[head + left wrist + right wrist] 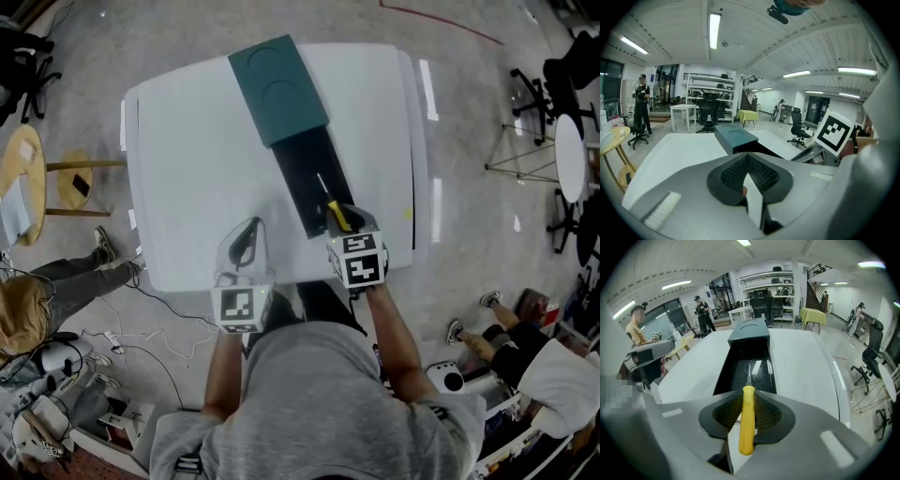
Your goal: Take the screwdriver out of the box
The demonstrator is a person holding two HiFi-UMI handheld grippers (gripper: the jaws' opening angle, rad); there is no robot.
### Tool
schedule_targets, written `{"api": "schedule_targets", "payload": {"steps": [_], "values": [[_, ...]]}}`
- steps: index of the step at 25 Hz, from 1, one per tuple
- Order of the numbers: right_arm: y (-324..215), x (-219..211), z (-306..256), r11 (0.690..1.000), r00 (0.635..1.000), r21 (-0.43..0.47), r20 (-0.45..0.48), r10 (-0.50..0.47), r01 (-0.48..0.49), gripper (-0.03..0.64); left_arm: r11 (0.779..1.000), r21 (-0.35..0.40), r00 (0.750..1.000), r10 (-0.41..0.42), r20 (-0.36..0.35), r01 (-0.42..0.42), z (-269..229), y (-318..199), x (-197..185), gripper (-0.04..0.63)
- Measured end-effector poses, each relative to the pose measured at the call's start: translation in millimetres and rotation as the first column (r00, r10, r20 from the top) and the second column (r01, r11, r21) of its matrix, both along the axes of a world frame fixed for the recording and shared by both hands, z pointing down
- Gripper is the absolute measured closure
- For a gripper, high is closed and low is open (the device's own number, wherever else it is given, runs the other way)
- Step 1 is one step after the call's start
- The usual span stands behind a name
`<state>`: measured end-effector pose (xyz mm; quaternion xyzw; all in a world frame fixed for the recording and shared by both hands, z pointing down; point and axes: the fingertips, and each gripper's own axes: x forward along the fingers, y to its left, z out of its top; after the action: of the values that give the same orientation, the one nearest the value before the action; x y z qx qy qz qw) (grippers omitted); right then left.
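Note:
A long box lies on the white table (pixel 197 178), its teal lid (pixel 278 89) slid back off the black open tray (pixel 302 169). My right gripper (pixel 342 217) is over the tray's near end, shut on the screwdriver (pixel 747 420) by its yellow handle. The thin metal shaft (pixel 323 186) points forward over the tray floor (pixel 740 376). My left gripper (pixel 246 242) hovers above the table's near edge, left of the box (pixel 736 137). Its jaws (pixel 747 161) are shut with nothing between them.
A round wooden stool (pixel 23 183) stands left of the table, and a seated person's legs (pixel 66 281) and floor cables (pixel 141 352) lie near it. Office chairs and a round white table (pixel 569 155) are on the right. People stand far back (pixel 701 310).

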<state>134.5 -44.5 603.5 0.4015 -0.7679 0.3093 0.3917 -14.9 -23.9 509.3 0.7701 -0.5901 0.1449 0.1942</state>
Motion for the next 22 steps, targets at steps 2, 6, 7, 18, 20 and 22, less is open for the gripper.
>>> {"api": "schedule_targets", "payload": {"steps": [2,6,7,18,20,22], "values": [[-1.5,0.5,-8.6,1.000,1.000,0.014,0.007,0.001,-0.001,0.537,1.000,0.012,1.000,-0.001,0.007,0.001,-6.5,1.0,-0.2,0.583],[-2.9,-0.4,-25.9,0.999,1.000,0.045,0.031,-0.002,0.000,0.537,0.999,0.038,1.000,-0.010,0.017,0.009,-19.6,3.8,-1.7,0.583],[-3.6,-0.9,-30.2,0.998,0.999,0.055,0.036,-0.003,0.001,0.537,0.999,0.045,1.000,-0.012,0.019,0.012,-23.0,4.2,-2.1,0.583],[-1.6,-0.8,-83.6,0.986,0.997,0.167,0.079,-0.023,0.010,0.537,0.992,0.122,0.998,-0.046,0.043,0.041,-58.4,22.6,-4.7,0.583],[-1.6,-3.8,-92.5,0.982,0.996,0.188,0.087,-0.031,0.015,0.537,0.990,0.132,0.997,-0.059,0.047,0.052,-62.4,26.4,-8.6,0.583],[-0.5,-6.1,-101.1,0.979,0.995,0.205,0.094,-0.040,0.020,0.537,0.988,0.143,0.996,-0.069,0.048,0.062,-67.1,30.5,-10.4,0.583]]}}
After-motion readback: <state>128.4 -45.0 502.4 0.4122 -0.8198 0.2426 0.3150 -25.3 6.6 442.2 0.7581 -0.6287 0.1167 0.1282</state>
